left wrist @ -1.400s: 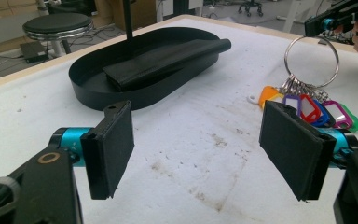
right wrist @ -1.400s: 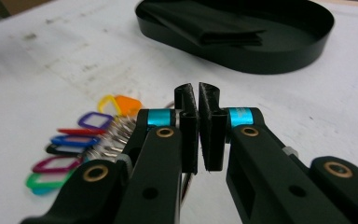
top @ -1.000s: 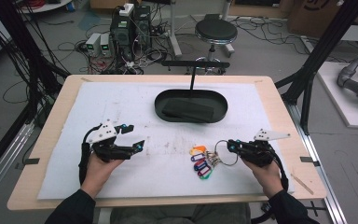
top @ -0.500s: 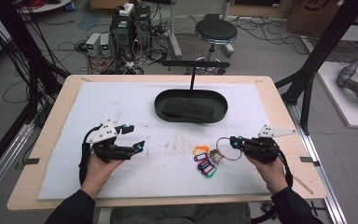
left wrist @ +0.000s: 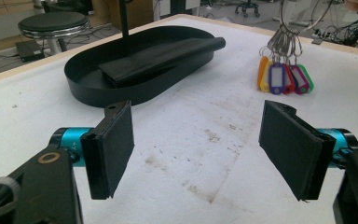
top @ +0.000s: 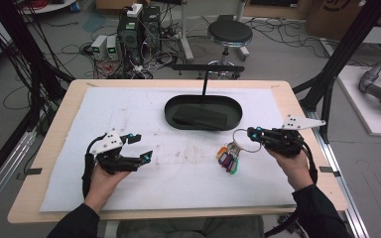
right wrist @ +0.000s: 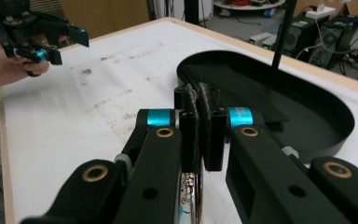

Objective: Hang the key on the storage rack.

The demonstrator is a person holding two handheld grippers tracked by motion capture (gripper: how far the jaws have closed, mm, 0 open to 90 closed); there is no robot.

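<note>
- High view: key bunch (top: 229, 154) — a large wire ring with coloured tags hanging below it, right of the table's middle. The ring sits at the right gripper (top: 252, 133) tip; the tags dangle just over, or barely touching, the mat; which of the two cannot be told.
- Right gripper view: right gripper jaws pressed together, metal ring (right wrist: 192, 186) glinting beneath them — held by the ring, as far as can be judged.
- Key relation: the bunch hangs down and toward the table's middle from the right gripper tip; its long axis runs from ring to tags, near vertical. The right hand (top: 292, 163) has it; the left is well apart.
- Tray (top: 173, 111) — black oval, just beyond the bunch and toward the centre, with a flat dark slab lying in it and a thin post (top: 204, 83) rising at its far rim. Judged the likely place for the keys: a short carry forward and leftward.
- Left gripper (top: 140, 148) — jaws wide, nothing between them, hovering low over the mat on the left side. In the left gripper view the tags (left wrist: 283, 77) show far off to its right.
- Mat (top: 129, 109) — white, smudged with brown stains near the middle, covering a wooden table (top: 283, 89).
- Room: stool (top: 229, 34), computer boxes, cables on the floor, black frame posts.
</note>
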